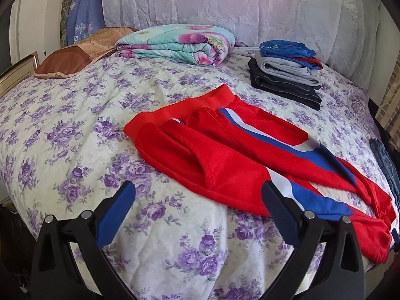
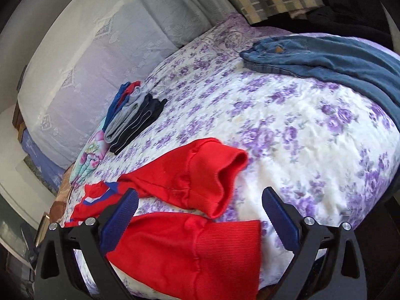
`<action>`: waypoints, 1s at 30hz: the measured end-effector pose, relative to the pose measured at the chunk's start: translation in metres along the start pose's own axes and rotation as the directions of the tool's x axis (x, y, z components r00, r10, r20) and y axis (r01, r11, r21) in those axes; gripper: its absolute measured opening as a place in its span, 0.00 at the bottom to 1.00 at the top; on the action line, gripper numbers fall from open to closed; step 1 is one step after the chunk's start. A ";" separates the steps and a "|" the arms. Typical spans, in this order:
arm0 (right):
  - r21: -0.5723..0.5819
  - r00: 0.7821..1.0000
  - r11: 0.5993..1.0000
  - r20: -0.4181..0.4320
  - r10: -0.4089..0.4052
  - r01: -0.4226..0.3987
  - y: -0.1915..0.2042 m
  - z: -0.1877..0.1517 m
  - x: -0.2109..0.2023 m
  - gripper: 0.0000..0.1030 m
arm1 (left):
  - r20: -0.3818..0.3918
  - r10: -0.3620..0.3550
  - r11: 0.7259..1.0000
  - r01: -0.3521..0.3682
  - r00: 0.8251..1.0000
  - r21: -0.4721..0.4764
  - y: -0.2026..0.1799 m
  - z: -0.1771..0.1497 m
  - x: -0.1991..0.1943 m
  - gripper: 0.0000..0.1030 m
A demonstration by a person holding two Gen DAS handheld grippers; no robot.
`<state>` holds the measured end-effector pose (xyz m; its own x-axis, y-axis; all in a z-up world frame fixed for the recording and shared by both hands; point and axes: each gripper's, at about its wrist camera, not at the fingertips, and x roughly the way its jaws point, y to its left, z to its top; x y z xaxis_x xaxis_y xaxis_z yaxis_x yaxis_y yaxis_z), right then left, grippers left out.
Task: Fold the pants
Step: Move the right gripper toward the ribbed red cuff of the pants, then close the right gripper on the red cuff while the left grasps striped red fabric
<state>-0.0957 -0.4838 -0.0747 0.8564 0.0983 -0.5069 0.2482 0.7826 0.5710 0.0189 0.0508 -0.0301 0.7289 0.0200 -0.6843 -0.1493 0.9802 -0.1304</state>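
On the bed (image 1: 75, 115), red pants (image 1: 225, 150) with blue and white stripes are lying rumpled and unfolded, waistband toward the pillow (image 1: 75, 55), cuffs near the edge. Left gripper (image 1: 197, 200) is hovering with fingers (image 1: 117, 215) spread wide, holding nothing. Right gripper (image 2: 200, 202) is hanging over the cuffs (image 2: 225, 250), fingers likewise spread. A stack of folded clothes (image 1: 287, 75) is sitting beyond; jeans (image 2: 325, 57) are lying apart.

The dark blue denim garment (image 1: 386, 160) was cut off by the right edge of the left wrist view. The right gripper's blue ridged finger (image 2: 120, 220) hid part of the red track pants (image 2: 175, 245).
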 end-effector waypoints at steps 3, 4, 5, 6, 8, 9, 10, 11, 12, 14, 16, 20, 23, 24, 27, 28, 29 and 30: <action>0.083 0.998 0.995 -0.021 0.065 -0.063 -0.014 0.001 0.011 0.96 | -0.001 -0.002 1.000 0.002 1.000 -0.005 0.002 0.001 -0.001 0.96; 0.089 0.997 0.993 -0.028 0.078 -0.076 -0.013 0.001 0.015 0.96 | 0.003 0.001 1.000 -0.001 1.000 -0.006 0.002 0.001 -0.002 0.96; 0.075 0.996 0.994 -0.027 0.082 -0.080 -0.011 0.000 0.019 0.96 | 0.008 0.003 1.000 -0.003 1.000 -0.005 0.003 0.002 -0.003 0.96; 0.054 0.996 0.995 -0.027 0.083 -0.081 -0.008 0.000 0.022 0.96 | 0.013 0.007 1.000 -0.007 1.000 -0.003 0.003 0.003 -0.004 0.96; 0.008 0.997 0.997 -0.029 0.073 -0.072 0.000 0.000 0.028 0.97 | 0.022 0.016 1.000 -0.016 1.000 0.004 0.005 0.005 -0.005 0.96; -0.003 0.997 0.998 -0.031 0.068 -0.068 0.001 0.000 0.031 0.97 | 0.026 0.022 1.000 -0.022 0.999 0.005 0.006 0.007 -0.005 0.96; -0.015 0.997 0.998 -0.033 0.069 -0.069 0.002 0.000 0.034 0.96 | 0.028 0.026 1.000 -0.026 0.999 0.005 0.007 0.008 -0.005 0.96; -0.028 0.997 0.997 -0.033 0.069 -0.070 0.002 0.000 0.034 0.91 | 0.031 0.029 1.000 -0.029 0.999 0.006 0.009 0.010 -0.005 0.96; -0.043 0.997 0.997 -0.034 0.068 -0.069 0.004 0.000 0.035 0.87 | 0.032 0.030 1.000 -0.030 0.999 0.009 0.010 0.012 -0.004 0.96; -0.084 0.996 0.993 -0.045 0.083 -0.086 0.007 0.001 0.038 0.54 | 0.026 0.038 0.999 -0.038 0.999 0.009 0.014 0.018 0.000 0.96; -0.103 0.994 0.990 -0.067 0.092 -0.099 0.007 0.004 0.042 0.44 | 0.025 0.047 0.999 -0.047 0.999 0.002 0.019 0.025 0.003 0.96; -0.154 0.993 0.982 -0.058 0.100 -0.108 0.015 0.014 0.040 0.23 | 0.044 0.069 0.997 -0.070 0.997 0.019 0.027 0.054 0.012 0.96; -0.149 0.986 0.975 -0.063 0.155 -0.163 0.019 0.025 0.038 0.21 | 0.059 0.077 0.996 -0.080 0.995 0.046 0.028 0.084 0.026 0.96; -0.128 0.981 0.974 -0.068 0.181 -0.188 0.020 0.029 0.038 0.20 | 0.054 0.074 0.995 -0.077 0.996 0.057 0.027 0.096 0.034 0.96; -0.072 0.972 0.971 -0.073 0.223 -0.228 0.019 0.038 0.040 0.20 | 0.013 0.033 0.995 -0.034 0.999 0.094 0.018 0.130 0.063 0.96; -0.057 0.971 0.971 -0.075 0.229 -0.233 0.018 0.040 0.041 0.20 | -0.008 0.019 0.993 -0.018 1.000 0.112 0.013 0.139 0.074 0.96; -0.047 0.970 0.972 -0.078 0.228 -0.232 0.018 0.041 0.042 0.20 | -0.035 0.001 0.990 0.004 0.999 0.142 0.006 0.148 0.087 0.95; -0.040 0.971 0.973 -0.083 0.222 -0.226 0.018 0.042 0.044 0.20 | -0.054 -0.008 0.985 0.017 0.999 0.172 -0.001 0.155 0.098 0.96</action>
<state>-0.0350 -0.4914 -0.0596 0.8493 0.3208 -0.4193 0.0296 0.7641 0.6445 0.1941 0.0820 0.0138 0.6930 0.0020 -0.7210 -0.0198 0.9997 -0.0164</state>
